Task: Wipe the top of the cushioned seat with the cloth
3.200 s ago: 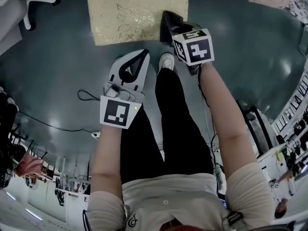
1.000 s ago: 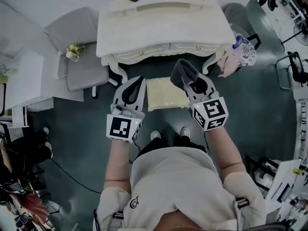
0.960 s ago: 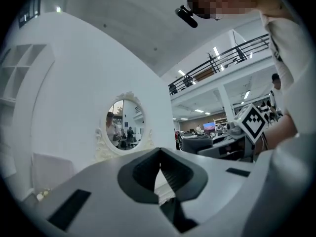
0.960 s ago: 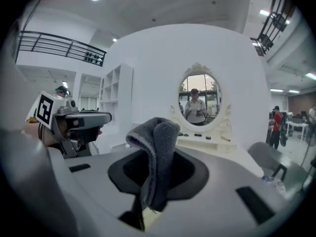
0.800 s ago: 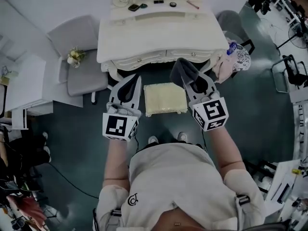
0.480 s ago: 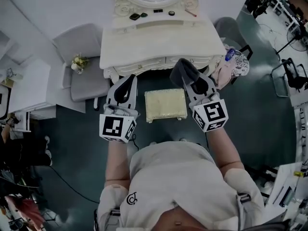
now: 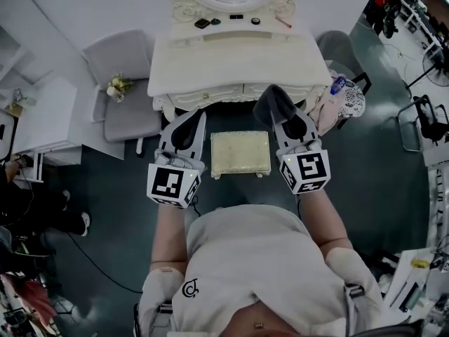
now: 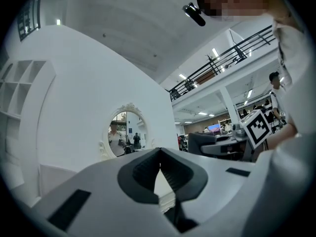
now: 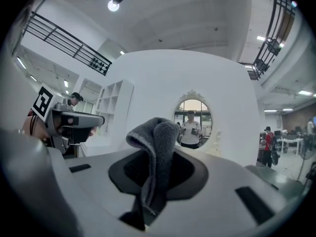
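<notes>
1. My right gripper [image 7: 283, 118] is clenched on the grey cloth [image 7: 272, 102]. In the right gripper view the cloth stands up folded between the jaws, which pinch its lower part
2. My left gripper [image 7: 197, 117] is closed with nothing in it. Its own view shows the two jaw tips meeting
3. The cushioned seat [image 7: 240, 154] sits on the dark floor [image 7: 105, 209]. In the head view it lies between my two grippers, just in front of the white dressing table [image 7: 238, 62]
4. Both gripper views look across at the oval mirror [image 9: 193, 120] on the wall, so I read the cloth as held up in the air, apart from the seat
5. A grey chair [image 7: 126, 83] stands left of the table, with a small bunch of flowers [image 7: 118, 86] showing against it
</notes>
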`<state>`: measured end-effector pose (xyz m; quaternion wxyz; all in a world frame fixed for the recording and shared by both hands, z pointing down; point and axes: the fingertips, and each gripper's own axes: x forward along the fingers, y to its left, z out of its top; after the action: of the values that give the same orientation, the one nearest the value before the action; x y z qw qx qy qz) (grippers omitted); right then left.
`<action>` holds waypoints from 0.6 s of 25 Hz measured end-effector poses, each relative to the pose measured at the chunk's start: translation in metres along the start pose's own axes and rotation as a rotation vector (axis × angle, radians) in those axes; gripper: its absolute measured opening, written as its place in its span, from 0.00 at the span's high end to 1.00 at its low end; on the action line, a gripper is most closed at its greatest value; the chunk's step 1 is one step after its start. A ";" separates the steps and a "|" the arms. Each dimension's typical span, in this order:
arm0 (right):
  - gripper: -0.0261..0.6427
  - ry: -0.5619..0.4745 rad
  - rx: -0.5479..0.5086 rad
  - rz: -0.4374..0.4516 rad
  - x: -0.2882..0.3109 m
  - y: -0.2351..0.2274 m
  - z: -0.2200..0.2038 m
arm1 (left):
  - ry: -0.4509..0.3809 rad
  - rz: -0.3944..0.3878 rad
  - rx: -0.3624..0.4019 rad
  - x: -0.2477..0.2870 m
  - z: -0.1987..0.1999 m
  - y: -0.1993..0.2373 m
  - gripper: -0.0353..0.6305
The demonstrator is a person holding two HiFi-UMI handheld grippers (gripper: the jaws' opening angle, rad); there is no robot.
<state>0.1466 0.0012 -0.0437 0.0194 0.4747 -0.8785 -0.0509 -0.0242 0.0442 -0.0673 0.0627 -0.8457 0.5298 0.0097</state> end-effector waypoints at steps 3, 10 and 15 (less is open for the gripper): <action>0.86 0.001 0.003 0.010 -0.001 -0.001 -0.002 | 0.002 0.005 -0.002 0.000 -0.001 -0.001 0.93; 0.86 -0.010 -0.006 0.028 0.001 -0.002 -0.004 | 0.012 0.014 -0.005 0.004 -0.003 -0.002 0.93; 0.86 -0.014 -0.009 0.034 0.002 -0.003 -0.006 | 0.020 0.018 0.004 0.006 -0.005 -0.002 0.93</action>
<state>0.1483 -0.0024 -0.0385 0.0164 0.4591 -0.8863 -0.0578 -0.0202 0.0391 -0.0624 0.0592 -0.8409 0.5379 0.0008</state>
